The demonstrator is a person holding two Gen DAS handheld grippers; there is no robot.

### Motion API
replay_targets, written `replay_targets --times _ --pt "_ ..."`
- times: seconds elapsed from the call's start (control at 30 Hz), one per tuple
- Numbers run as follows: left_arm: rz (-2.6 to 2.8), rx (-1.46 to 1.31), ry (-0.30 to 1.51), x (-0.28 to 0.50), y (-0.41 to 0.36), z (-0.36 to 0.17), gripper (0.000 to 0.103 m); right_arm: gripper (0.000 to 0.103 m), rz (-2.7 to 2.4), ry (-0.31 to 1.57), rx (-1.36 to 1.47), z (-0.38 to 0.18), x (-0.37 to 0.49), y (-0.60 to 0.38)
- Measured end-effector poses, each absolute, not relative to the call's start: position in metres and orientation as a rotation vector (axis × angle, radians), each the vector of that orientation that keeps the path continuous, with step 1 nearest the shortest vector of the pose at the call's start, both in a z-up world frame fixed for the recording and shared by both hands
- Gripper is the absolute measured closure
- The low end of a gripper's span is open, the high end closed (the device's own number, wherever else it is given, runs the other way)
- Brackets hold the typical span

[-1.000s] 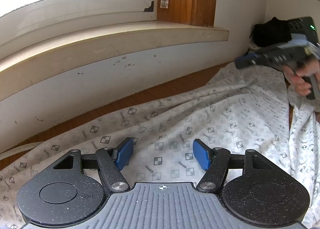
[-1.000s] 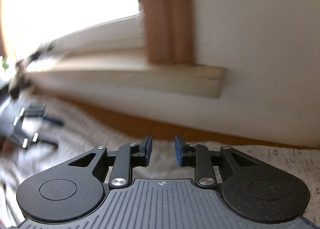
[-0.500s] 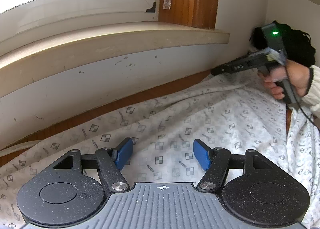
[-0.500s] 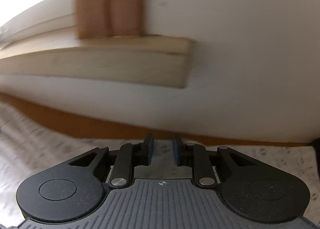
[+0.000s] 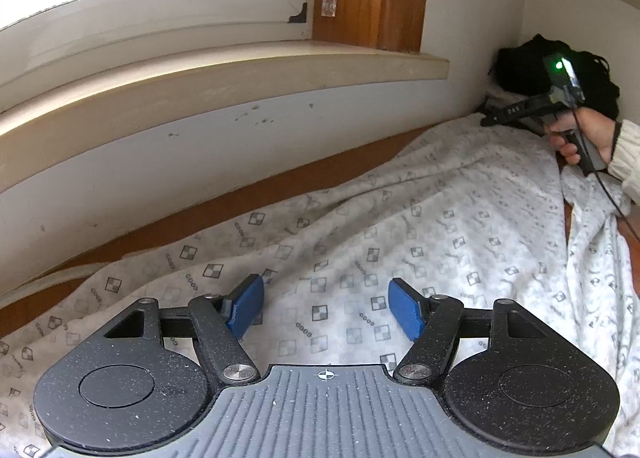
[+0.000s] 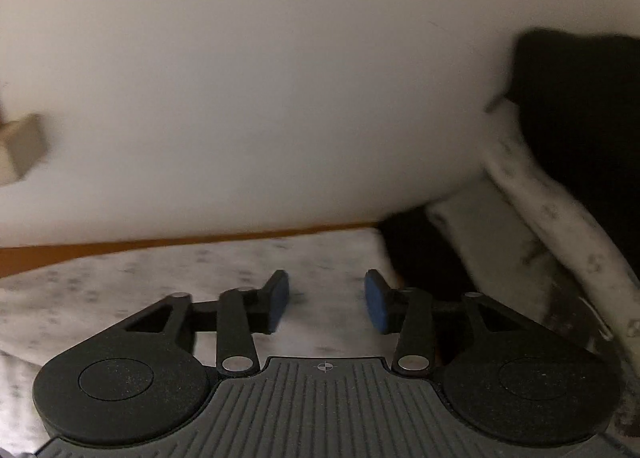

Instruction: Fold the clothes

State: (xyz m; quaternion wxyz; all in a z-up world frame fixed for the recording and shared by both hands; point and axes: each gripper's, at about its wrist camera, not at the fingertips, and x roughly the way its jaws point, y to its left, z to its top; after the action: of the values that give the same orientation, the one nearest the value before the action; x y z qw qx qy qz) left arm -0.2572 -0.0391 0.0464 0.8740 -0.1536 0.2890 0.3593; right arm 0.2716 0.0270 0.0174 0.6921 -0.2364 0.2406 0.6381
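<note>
Both grippers released above patterned garment.
Left gripper lower centre, fingers apart; right gripper fingers apart, near black cloth.

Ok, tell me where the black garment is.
The black garment sits in the far right corner in the left wrist view, against the wall, beyond the patterned cloth.

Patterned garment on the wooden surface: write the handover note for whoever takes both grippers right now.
Left gripper: open, holding nothing, low over the patterned garment.
Right gripper: open, holding nothing, at the garment's far corner beside the dark clothing by the wall.
Garment: spread out and wrinkled on the wooden surface under the windowsill.
Done: no fold visible.
Left: grip the edges and make every fold.
</note>
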Motion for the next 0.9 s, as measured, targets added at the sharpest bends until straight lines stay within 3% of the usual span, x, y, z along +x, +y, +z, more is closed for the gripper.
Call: replay_targets --times 0.07,0.17,0.23,0.33,0.4,0.53,0.57,0.63,0.9 --pt "0.750 -0.328 0.599 -0.261 -0.039 0.046 0.031 0.046 1.418 0.553 -0.510 0.015 0.279 0.028" --pt "0.755 -0.328 0.598 -0.262 -0.039 0.047 0.031 0.050 1.433 0.567 -0.489 0.015 0.279 0.032" --pt "0.756 -0.323 0.604 -0.259 -0.040 0.046 0.030 0.091 1.482 0.564 -0.490 0.016 0.276 0.033" --pt "0.760 -0.310 0.615 -0.256 -0.041 0.046 0.029 0.095 1.480 0.464 -0.466 0.031 0.269 0.025" --pt "0.758 -0.304 0.619 -0.256 -0.043 0.046 0.029 0.095 1.402 0.393 -0.340 0.050 0.277 0.014" --pt "0.750 -0.295 0.627 -0.254 -0.044 0.045 0.024 0.090 1.357 0.507 -0.558 0.032 0.273 0.039" --pt "0.750 -0.294 0.630 -0.254 -0.044 0.045 0.023 0.086 1.333 0.454 -0.575 0.031 0.268 0.035" --pt "0.749 -0.291 0.633 -0.254 -0.044 0.045 0.023 0.057 1.318 0.417 -0.546 0.033 0.264 0.025" --pt "0.788 -0.290 0.642 -0.252 -0.037 0.044 0.021 0.056 1.528 0.508 -0.539 0.042 0.247 -0.021"
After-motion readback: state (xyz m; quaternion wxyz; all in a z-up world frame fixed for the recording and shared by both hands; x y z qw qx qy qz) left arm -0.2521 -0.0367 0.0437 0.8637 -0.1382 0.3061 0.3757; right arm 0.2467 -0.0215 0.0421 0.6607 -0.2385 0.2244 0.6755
